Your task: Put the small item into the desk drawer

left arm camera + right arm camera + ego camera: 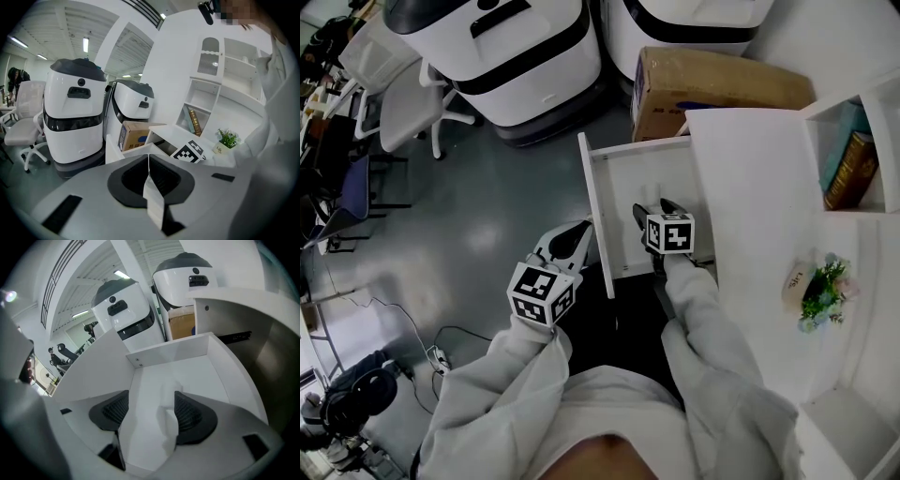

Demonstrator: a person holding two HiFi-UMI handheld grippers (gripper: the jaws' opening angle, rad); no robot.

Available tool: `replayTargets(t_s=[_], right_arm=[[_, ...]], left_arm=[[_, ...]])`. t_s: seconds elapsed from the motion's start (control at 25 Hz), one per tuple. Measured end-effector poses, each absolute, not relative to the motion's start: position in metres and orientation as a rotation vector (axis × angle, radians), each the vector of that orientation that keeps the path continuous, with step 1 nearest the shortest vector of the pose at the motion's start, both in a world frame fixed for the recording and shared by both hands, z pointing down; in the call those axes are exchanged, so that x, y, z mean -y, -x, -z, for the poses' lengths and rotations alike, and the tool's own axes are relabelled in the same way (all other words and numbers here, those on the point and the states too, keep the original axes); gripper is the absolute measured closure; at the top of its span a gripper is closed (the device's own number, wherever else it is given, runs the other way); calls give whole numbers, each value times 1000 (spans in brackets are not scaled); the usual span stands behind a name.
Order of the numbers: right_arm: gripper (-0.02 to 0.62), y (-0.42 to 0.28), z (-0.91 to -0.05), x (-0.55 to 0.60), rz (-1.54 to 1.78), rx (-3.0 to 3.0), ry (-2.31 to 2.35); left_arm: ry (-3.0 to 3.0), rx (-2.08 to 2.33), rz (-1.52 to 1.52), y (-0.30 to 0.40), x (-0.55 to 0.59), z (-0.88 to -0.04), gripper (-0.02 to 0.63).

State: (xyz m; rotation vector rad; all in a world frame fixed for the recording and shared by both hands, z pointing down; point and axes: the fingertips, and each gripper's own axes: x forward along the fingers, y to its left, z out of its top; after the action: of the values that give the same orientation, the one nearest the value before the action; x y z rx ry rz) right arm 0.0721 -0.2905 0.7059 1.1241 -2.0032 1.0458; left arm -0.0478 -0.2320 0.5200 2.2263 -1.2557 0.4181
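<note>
While the right tool (151, 401) gapes, the plant pot (219, 148) reads "Life"

A white drawer (623, 169) is seen pulled out of the desk (750, 187), with the right gripper (654, 210) held over its inside. The left gripper (570, 239) is held just outside the drawer's left wall, above the grey floor (487, 197).

Even, bright ceiling-strip light (86, 44) (glare on the grey floor (492, 230)); both gripper views bulge fisheye, dark-vignetted corners, nearest parts soft.
</note>
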Motion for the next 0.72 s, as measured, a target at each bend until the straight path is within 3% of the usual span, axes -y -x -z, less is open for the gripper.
replayTargets(t_s=[0.72], right_arm=[[298, -86, -537, 256, -709, 2323, -1355]], left_arm=[[-2397, 1212, -323, 27, 231, -471, 583]])
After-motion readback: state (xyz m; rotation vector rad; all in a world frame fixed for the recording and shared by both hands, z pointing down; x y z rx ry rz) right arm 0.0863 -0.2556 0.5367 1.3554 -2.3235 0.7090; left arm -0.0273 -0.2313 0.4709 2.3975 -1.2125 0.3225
